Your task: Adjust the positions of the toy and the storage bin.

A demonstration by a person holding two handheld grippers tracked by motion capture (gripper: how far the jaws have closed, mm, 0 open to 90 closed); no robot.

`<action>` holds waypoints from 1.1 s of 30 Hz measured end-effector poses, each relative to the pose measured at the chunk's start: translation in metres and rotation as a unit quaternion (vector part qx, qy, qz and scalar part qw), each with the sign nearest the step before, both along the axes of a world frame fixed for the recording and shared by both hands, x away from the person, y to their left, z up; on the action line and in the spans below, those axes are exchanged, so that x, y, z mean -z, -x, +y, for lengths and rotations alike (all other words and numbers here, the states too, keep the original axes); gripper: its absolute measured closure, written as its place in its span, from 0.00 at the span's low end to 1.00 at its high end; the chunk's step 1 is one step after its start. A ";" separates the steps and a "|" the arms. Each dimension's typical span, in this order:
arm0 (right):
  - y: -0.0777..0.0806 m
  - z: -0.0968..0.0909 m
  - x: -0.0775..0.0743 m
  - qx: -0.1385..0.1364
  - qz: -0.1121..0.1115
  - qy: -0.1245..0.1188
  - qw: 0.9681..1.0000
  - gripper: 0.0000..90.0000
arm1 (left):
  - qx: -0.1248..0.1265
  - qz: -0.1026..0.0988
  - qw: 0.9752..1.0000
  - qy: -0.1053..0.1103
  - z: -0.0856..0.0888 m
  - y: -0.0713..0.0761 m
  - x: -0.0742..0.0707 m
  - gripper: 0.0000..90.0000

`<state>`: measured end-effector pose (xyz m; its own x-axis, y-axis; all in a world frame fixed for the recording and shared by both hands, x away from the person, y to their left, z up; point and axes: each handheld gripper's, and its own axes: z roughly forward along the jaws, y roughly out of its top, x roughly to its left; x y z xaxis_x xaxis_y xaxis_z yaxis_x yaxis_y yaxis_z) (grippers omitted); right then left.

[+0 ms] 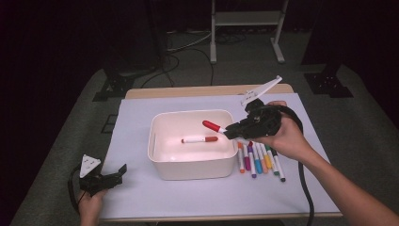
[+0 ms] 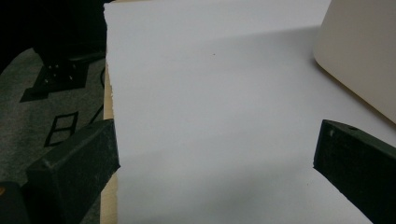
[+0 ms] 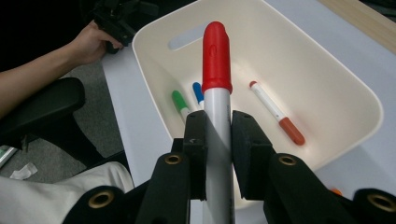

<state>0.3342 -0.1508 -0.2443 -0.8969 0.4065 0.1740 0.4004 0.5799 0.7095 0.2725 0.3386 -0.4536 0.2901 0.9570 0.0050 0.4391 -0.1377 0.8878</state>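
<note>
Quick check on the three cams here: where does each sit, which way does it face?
High view: above the person's side, looking forward and down on the bin; both forearms and hands show.
Left gripper view: on the left gripper, facing bare white sheet; its own open fingers show.
Right gripper view: on the right gripper, facing into the bin; fingers clamp the red-capped marker.
Shared: all three show the bin.

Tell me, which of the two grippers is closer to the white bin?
Right. The right gripper hangs over the white bin's right rim, clamping a red-capped marker. The left gripper sits apart, off the bin's left front corner.
</note>
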 end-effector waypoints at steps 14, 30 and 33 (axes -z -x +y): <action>-0.003 0.039 0.004 -0.047 0.001 0.009 0.999 0.84 | 0.002 0.001 1.000 0.002 0.001 0.000 0.000 0.00; -0.007 0.067 0.016 -0.077 0.005 0.017 0.997 0.84 | 0.003 0.001 1.000 0.002 0.000 0.000 0.000 0.00; -0.010 0.074 0.021 -0.086 0.005 0.020 0.996 0.84 | 0.002 0.001 1.000 0.002 0.001 0.000 0.000 0.00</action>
